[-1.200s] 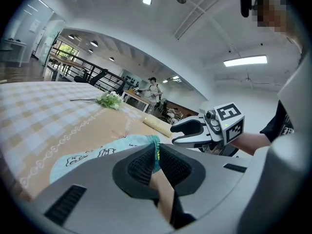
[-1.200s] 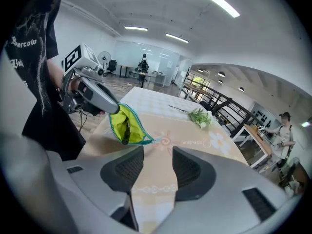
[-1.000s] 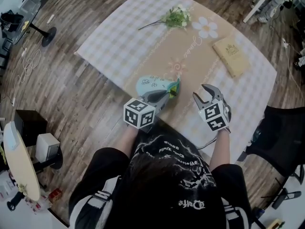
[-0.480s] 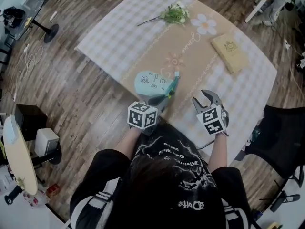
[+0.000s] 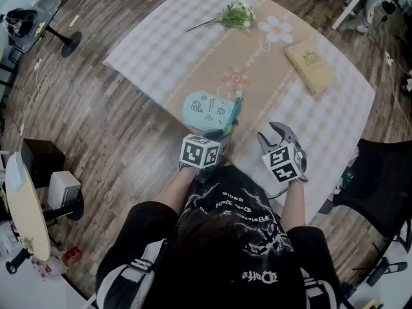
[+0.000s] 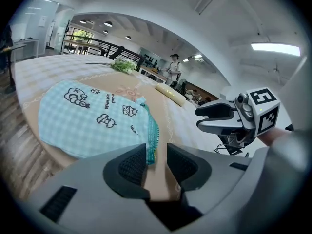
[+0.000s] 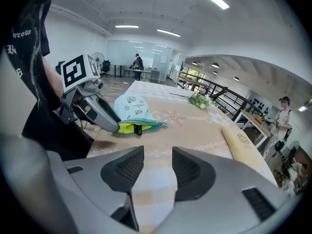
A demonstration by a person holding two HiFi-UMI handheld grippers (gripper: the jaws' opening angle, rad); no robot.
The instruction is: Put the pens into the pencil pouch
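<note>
our left gripper (image 6: 156,151) has just been opening, nothing pinched, the pouch (image 6: 92,121) lying just ahead of its left jaw. our right gripper (image 7: 157,154) hangs half open, empty, pouch off to its left.

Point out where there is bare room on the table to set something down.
Free: the checked cloth left of the flower sprig and pouch; the tan strip between pouch and book. Crowded: the near edge round the pouch.
</note>
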